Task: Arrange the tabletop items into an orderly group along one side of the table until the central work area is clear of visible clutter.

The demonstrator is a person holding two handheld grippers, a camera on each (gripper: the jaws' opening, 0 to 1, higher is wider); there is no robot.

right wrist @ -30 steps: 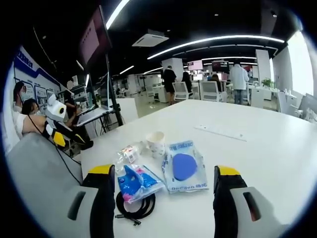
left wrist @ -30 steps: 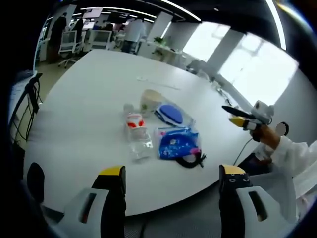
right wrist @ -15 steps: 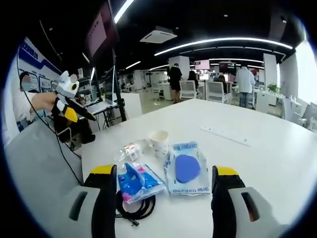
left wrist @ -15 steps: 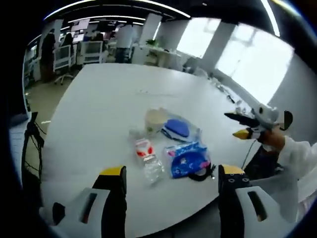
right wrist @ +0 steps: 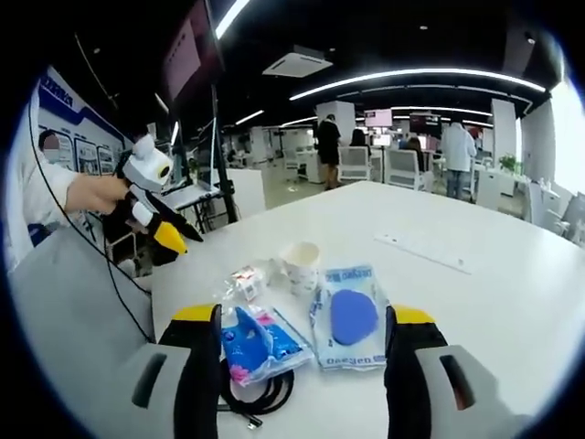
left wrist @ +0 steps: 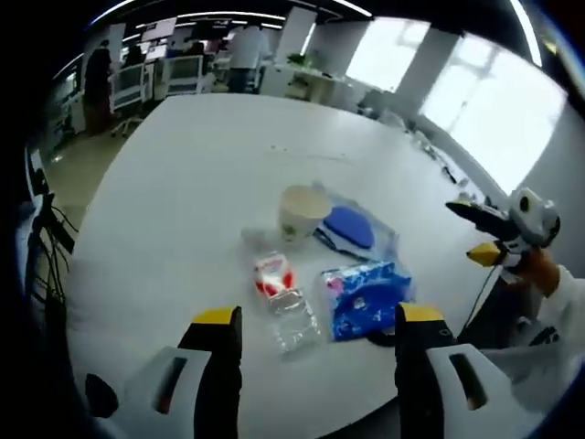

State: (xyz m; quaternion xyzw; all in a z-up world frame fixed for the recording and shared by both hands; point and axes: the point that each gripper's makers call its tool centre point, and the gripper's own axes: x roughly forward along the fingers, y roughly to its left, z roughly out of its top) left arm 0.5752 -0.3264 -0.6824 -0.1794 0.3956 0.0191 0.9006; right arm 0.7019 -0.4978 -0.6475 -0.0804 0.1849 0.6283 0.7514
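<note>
Both grippers hang above the near table edge, jaws spread wide, nothing held: left gripper (left wrist: 311,334), right gripper (right wrist: 302,334).

Items sit in a loose cluster near one corner of the white table (left wrist: 183,165). Nearest in the right gripper view: a black coiled cable (right wrist: 260,398), partly under a blue crinkled packet (right wrist: 254,343). Cable is floppy, likely to trail; best taken at the coil bundle. Packet looks light, soft and slippery; pinch an edge seam.

Just beside it lies a flat clear pouch holding a blue oval item (right wrist: 352,315). Thin film, light; slide it or nip a corner.

In the left gripper view, a clear plastic bottle with a red label (left wrist: 279,288) lies on its side, contents not readable; probably light, will roll, so grip across the body.

Farthest: a paper cup (right wrist: 302,263), upright, interior not visible. Crushable; hold gently at mid-wall.
</note>
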